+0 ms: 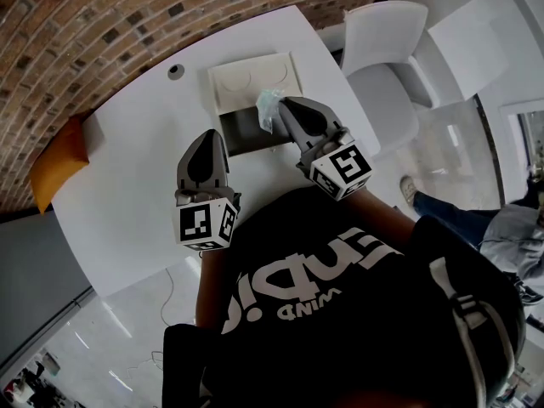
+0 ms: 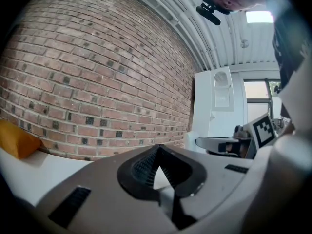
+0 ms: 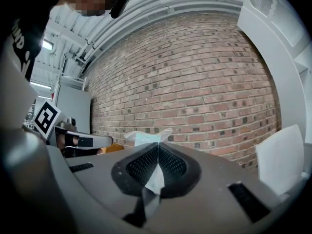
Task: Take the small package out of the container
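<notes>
Jaws of the grey left gripper (image 1: 209,136) meet at their tips with nothing between them, idle above the white table (image 1: 127,143). Just beyond, the grey right gripper (image 1: 281,103) is clenched on the small pale-teal crinkly plastic package (image 1: 268,110), held over the shallow cream box-like container (image 1: 246,79) and seemingly clear of its rim. Good practice from here would be a firm pinch, a sideways carry past the open lid, and a gentle lowering onto bare tabletop before letting go.

Grey left tool (image 1: 207,134), right tool (image 1: 284,104); black lettered T-shirt (image 1: 340,313).
</notes>
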